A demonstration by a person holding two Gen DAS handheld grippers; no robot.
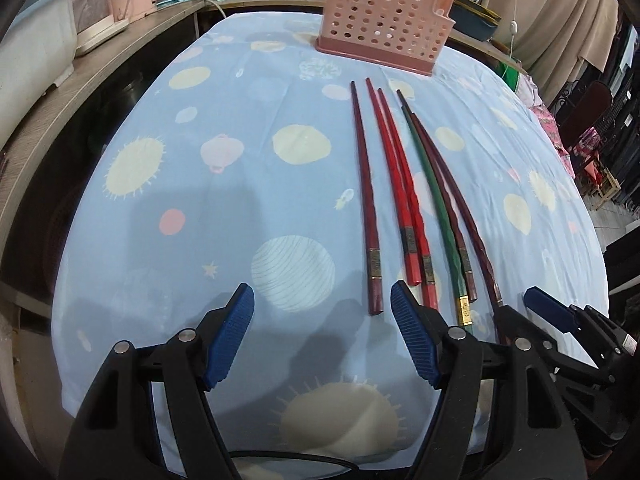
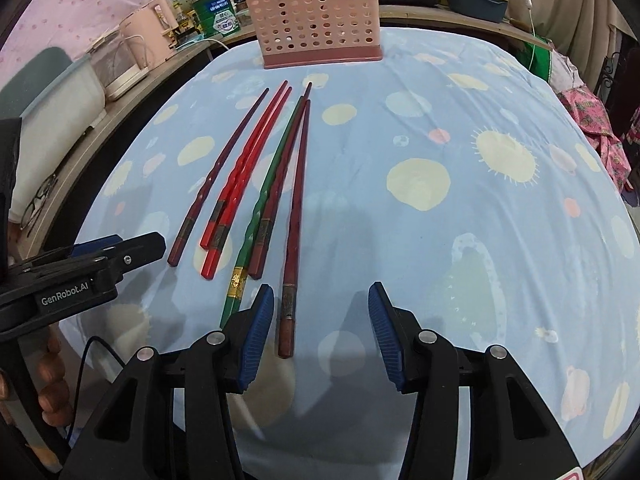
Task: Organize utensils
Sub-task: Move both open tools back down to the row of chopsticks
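The right gripper [image 2: 321,322] hangs low with its blue fingers [image 2: 258,334] spread wide and empty, straddling the thick end of the dark maroon chopstick [image 2: 294,216] nearest it, though that end lies closer to the left pad than the right. If the fingers shut from here, I expect the near pad to shove the stick sideways into the green chopstick [image 2: 264,204] just beside it, or to pinch both at once. The left gripper [image 1: 322,336] is also wide and empty, set near the butt of the leftmost dark red chopstick [image 1: 366,200], with the two bright red chopsticks [image 1: 400,184] just beside its right finger, so a sloppy close could catch the wrong pair. All six sticks lie on the planet-print cloth over the tabletop [image 1: 180,200], some touching or crossing. The pink perforated utensil holder [image 2: 318,20] stands well apart at the far edge; a thin stick gripped at one end may swing or slip during that carry.
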